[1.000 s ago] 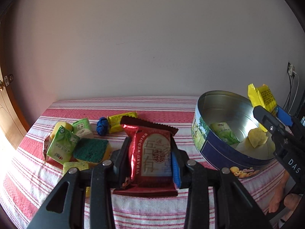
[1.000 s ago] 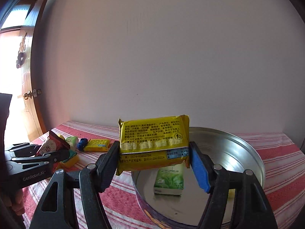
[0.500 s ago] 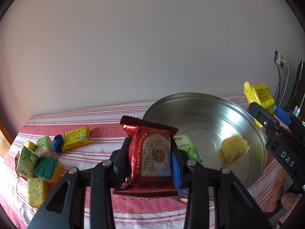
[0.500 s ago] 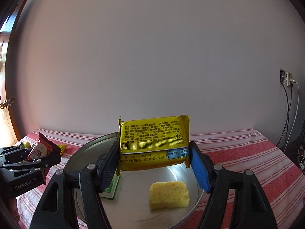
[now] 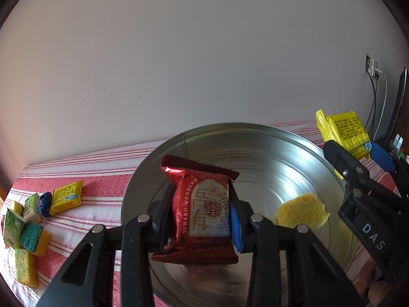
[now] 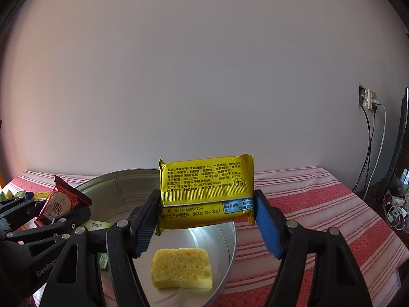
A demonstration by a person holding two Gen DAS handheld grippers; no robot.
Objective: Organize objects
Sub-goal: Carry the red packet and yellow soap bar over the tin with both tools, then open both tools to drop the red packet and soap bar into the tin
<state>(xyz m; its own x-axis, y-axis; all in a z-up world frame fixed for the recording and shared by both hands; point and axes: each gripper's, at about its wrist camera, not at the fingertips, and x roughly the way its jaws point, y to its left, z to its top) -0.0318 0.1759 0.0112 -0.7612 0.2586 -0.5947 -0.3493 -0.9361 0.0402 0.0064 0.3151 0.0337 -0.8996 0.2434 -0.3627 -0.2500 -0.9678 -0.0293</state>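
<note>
My left gripper (image 5: 202,217) is shut on a red snack packet (image 5: 204,212) and holds it over the round metal tin (image 5: 294,158). A yellow sponge (image 5: 301,212) lies on the tin's floor. My right gripper (image 6: 207,220) is shut on a yellow biscuit packet (image 6: 207,192), above the tin's (image 6: 122,186) right rim. In the right wrist view the yellow sponge (image 6: 181,268) lies below the packet, a green packet (image 6: 95,225) shows partly behind my left gripper (image 6: 64,204), which carries the red packet (image 6: 60,204). In the left wrist view my right gripper (image 5: 355,151) with the yellow packet (image 5: 342,133) is at the right.
On the red-and-white striped cloth (image 5: 102,168) left of the tin lie a yellow packet (image 5: 67,197), a blue ball (image 5: 46,203), green packets (image 5: 12,226), and sponges (image 5: 30,238). A wall socket with cables (image 6: 368,102) is on the right wall.
My left gripper has carried the red packet to the right, from beside the loose items to over the tin. My right gripper swung right, so the tin now sits lower left in its view.
</note>
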